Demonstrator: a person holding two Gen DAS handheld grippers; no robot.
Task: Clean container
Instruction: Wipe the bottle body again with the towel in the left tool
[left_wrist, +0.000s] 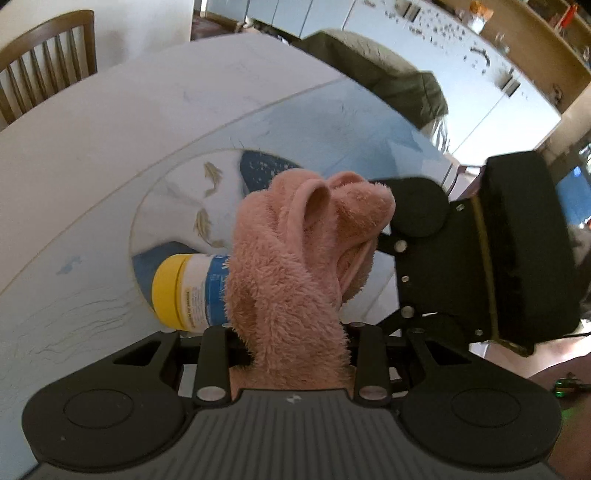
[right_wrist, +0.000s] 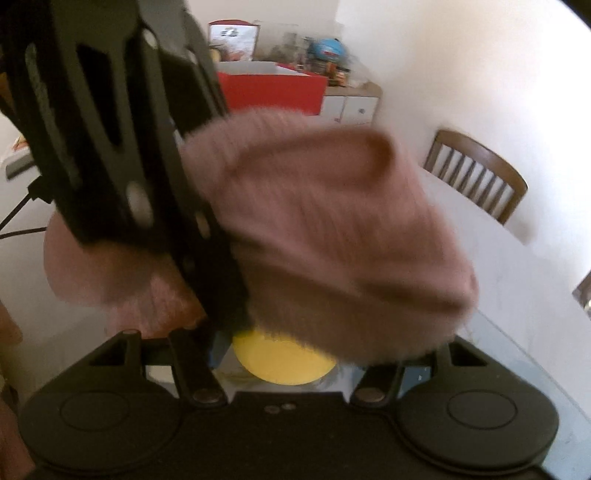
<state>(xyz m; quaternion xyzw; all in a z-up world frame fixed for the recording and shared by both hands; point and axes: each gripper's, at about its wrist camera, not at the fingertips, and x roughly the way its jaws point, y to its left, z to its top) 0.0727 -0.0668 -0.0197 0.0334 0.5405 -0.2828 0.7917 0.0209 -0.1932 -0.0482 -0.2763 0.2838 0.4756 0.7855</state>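
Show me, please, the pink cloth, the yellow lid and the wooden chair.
pink cloth (left_wrist: 295, 254): left wrist view, fluffy middle.
yellow lid (left_wrist: 166, 284): left wrist view, side wall.
wooden chair (right_wrist: 476, 173): right wrist view, slatted backrest.

White desk under a printed mat

The desk (left_wrist: 92, 122) fills the frame's left; a blue fish-patterned mat (left_wrist: 332, 122) covers its centre.

A white container (left_wrist: 201, 288) with a blue label and a yellow lid (left_wrist: 168, 288) lies tilted on its side above the table, lid end toward the left in the left wrist view. A fluffy pink cloth (left_wrist: 295, 266), bunched and folded, drapes over its body, hiding the far end.
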